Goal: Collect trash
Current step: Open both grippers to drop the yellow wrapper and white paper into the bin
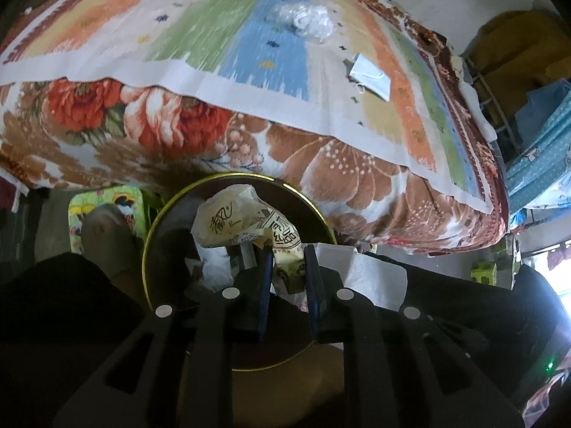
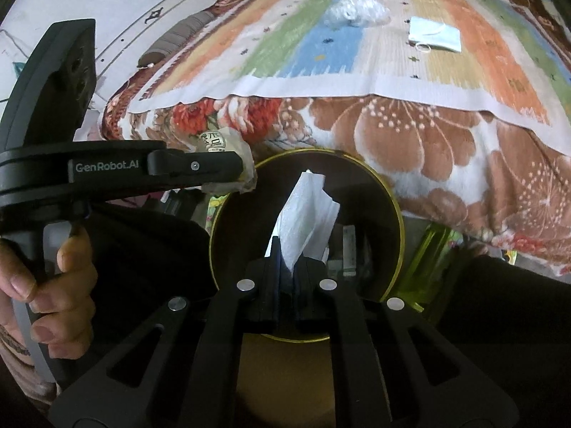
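Over the dark bin (image 2: pixel 392 214), the right claw (image 2: pixel 287 264) pinches a white tissue (image 2: pixel 307 214), nearly closed; the left claw (image 1: pixel 287 264) clamps a printed wrapper (image 1: pixel 246 217). Let go off-centre and either could catch the rim. Farther off on the bed (image 1: pixel 321 164) lie a mask (image 1: pixel 369 75) and crumpled plastic (image 1: pixel 307 19).

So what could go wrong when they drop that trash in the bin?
The left hand-held gripper holds a printed wrapper that spreads wide over the gold-rimmed bin, so it might catch on the rim and tumble outside. The right hand-held gripper pinches a light white tissue that could drift off when released. Both sit close together and may bump. The face mask and crumpled plastic still lie on the bed and could be forgotten.
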The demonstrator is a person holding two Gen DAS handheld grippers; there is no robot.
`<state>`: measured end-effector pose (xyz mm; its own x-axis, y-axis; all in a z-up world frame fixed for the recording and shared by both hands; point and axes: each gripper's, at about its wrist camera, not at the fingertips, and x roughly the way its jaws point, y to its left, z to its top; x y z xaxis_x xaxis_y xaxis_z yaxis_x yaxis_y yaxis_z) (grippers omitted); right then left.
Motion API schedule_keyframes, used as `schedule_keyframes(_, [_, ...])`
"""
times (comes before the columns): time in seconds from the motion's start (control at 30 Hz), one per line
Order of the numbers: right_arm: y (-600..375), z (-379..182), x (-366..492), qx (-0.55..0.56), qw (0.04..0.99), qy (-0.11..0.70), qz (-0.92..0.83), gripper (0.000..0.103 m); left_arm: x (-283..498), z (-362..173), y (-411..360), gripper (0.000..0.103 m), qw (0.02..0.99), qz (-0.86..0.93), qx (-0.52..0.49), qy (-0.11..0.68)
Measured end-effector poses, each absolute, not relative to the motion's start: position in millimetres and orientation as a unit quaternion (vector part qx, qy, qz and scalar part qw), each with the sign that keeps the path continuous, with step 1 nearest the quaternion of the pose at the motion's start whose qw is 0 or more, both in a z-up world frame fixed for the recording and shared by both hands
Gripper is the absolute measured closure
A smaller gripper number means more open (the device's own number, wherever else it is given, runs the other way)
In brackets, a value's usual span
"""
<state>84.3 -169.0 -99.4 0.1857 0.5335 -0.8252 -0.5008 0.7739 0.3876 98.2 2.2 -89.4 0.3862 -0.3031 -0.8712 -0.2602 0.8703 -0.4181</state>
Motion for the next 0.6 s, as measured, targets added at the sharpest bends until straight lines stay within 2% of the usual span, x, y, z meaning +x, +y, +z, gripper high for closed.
schedule_keyframes(0.13, [-169,-104,86,0.012,0.768,0.55,0.327,0.096,99,-93,3,0.085,0.787,-0.01,-0.26,0.56])
schedule_keyframes(0.17, [-169,-105,86,0.013,0.767,0.553,0.325,0.095,100,-94,5,0.078,0.785,-0.006,-0.262,0.561])
schedule_keyframes(0.2, [-170,-107,87,0.015,0.766,0.556,0.321,0.086,100,-95,6,0.067,0.784,-0.003,-0.265,0.562])
schedule_keyframes(0.27, [-171,-108,89,0.016,0.768,0.558,0.314,0.072,101,-96,12,0.055,0.782,0.01,-0.274,0.559])
schedule_keyframes(0.3, [-172,-108,89,0.016,0.769,0.557,0.312,0.071,101,-96,15,0.053,0.782,0.014,-0.277,0.557])
schedule_keyframes(0.6, [-173,-106,92,0.014,0.776,0.552,0.305,0.065,102,-88,20,0.049,0.797,0.034,-0.265,0.542])
